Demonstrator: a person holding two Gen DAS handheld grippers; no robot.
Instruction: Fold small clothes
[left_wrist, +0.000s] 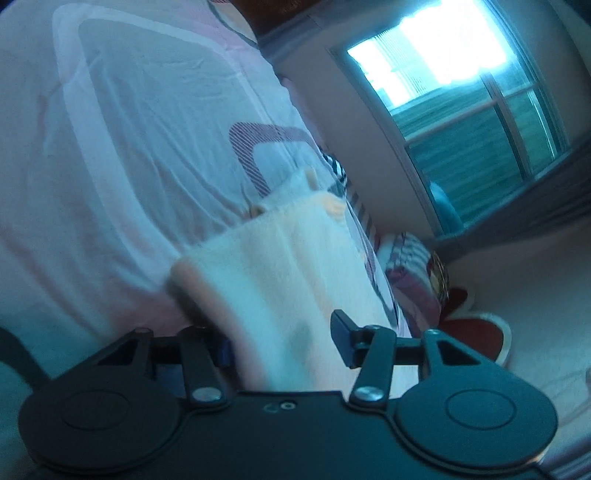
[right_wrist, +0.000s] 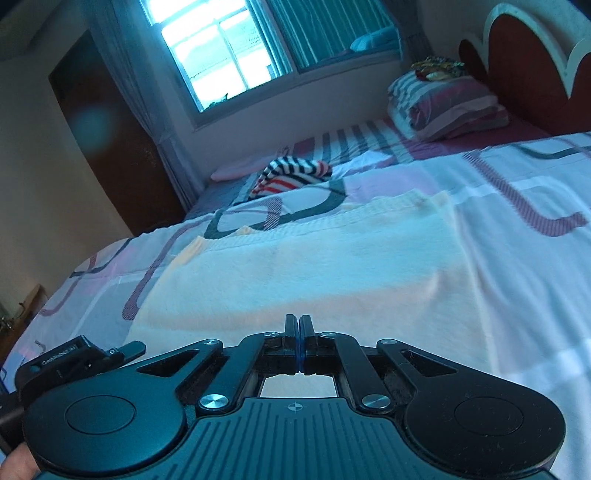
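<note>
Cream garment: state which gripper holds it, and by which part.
The left gripper is open around the cream garment at its near edge. The right gripper is shut at that garment's near edge; whether it pinches cloth cannot be told.

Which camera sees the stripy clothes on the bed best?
The right wrist view. There the striped garment lies bunched on the bed, beyond the pale yellow cloth, with its dark, white and red stripes clear. In the left wrist view only a sliver of stripes peeks past that cloth.
</note>
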